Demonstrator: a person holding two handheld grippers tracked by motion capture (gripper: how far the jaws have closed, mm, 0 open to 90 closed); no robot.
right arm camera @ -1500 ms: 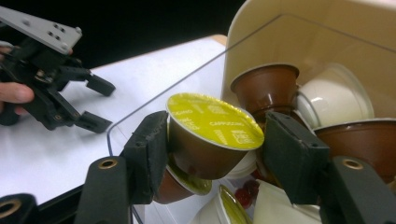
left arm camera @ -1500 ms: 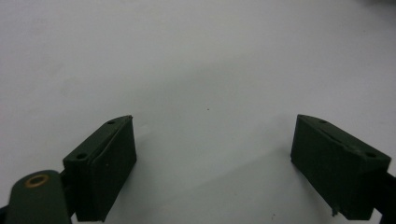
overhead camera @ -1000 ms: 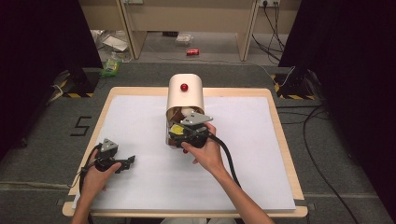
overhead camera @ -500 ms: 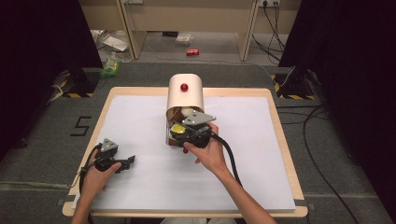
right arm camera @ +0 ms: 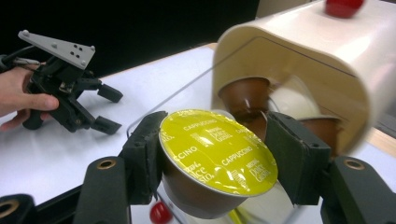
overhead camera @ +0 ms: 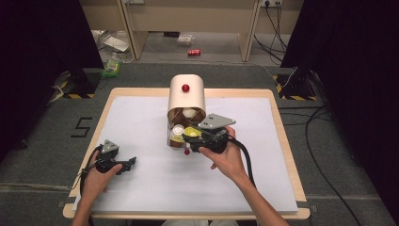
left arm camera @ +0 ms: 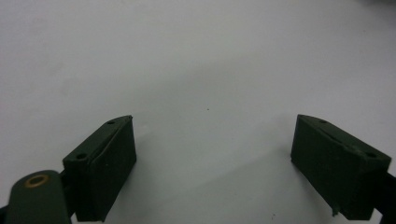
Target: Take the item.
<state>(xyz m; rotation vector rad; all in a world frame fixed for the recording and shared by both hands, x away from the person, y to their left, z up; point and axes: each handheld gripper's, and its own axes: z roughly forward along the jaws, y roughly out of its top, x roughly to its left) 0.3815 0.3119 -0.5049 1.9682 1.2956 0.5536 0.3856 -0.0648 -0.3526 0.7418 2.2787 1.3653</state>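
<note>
The right gripper (right arm camera: 212, 161) has its black jaws clamped on a capsule (right arm camera: 217, 151), a small brown plastic cup with a glossy yellow foil lid printed "cappuccino". In the high view the right gripper (overhead camera: 190, 136) holds the capsule (overhead camera: 190, 132) just in front of the dispenser's mouth, near the middle of the desk (overhead camera: 287, 155).

The dispenser (overhead camera: 187, 96) is a cream, arch-topped plastic housing with a round red knob (overhead camera: 186, 87) on top, standing toward the far edge of the desk. From the right gripper view the dispenser (right arm camera: 299, 51) shows a smooth, rounded shell with a clear front flap hanging open and more brown cups and a white-lidded one stacked inside. A second small red knob (right arm camera: 159, 213) sits at the flap's lower edge, beneath the held capsule.

The left gripper (overhead camera: 128, 163) rests on the matte white sheet near the desk's near-left corner, well apart from the dispenser. Its blocky rubber jaws stand wide open, with only bare white surface between them in the left gripper view.
</note>
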